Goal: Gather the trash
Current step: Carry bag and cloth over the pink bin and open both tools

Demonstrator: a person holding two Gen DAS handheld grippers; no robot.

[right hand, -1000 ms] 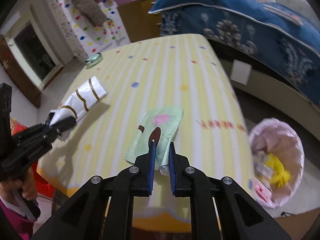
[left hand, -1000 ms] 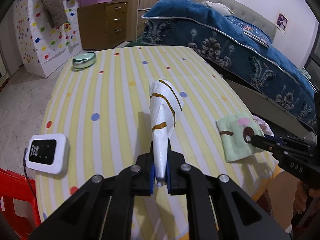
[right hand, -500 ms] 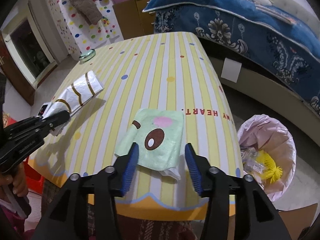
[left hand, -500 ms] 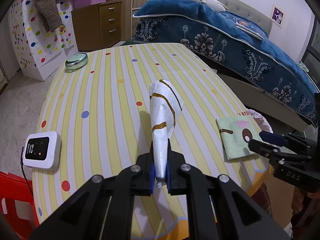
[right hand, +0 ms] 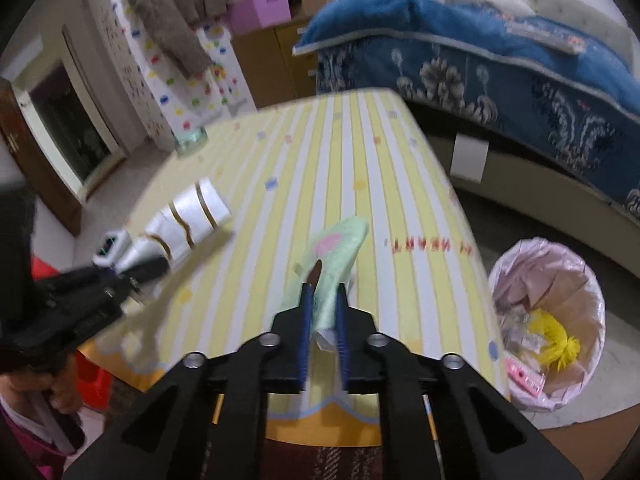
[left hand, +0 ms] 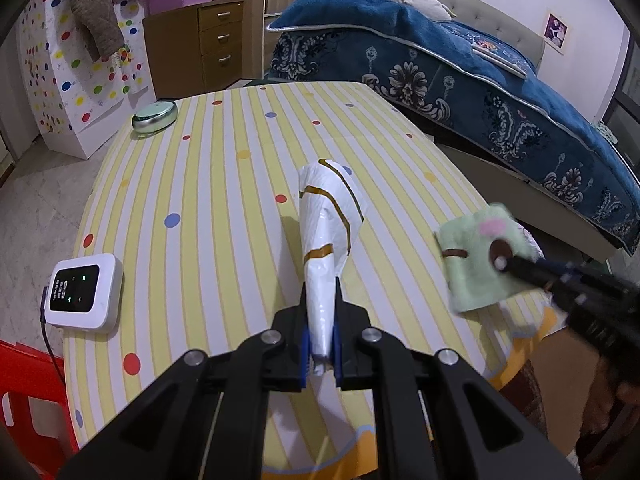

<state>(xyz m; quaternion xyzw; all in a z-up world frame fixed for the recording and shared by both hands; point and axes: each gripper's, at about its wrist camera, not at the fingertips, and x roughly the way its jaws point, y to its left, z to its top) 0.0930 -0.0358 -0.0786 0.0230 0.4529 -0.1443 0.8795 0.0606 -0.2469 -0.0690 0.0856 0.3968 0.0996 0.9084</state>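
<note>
I have both pieces of trash gripped, so the picking-up step looks done and the carry to the bin is what remains. The white wrapper with brown stripes point(left hand: 326, 240) sits pinched at its narrow end in my left gripper point(left hand: 320, 344), jaws narrowed right onto it, the rest of it sticking out above the striped surface point(left hand: 224, 184). The green packet point(right hand: 334, 264) is clamped by its near edge in my right gripper point(right hand: 322, 320), jaws drawn in against it, held over the surface's near edge. Next I judge I must swing the right one over the pink-lined trash bin point(right hand: 548, 276) on the floor just beside the surface, then release above its mouth; the left follows.
</note>
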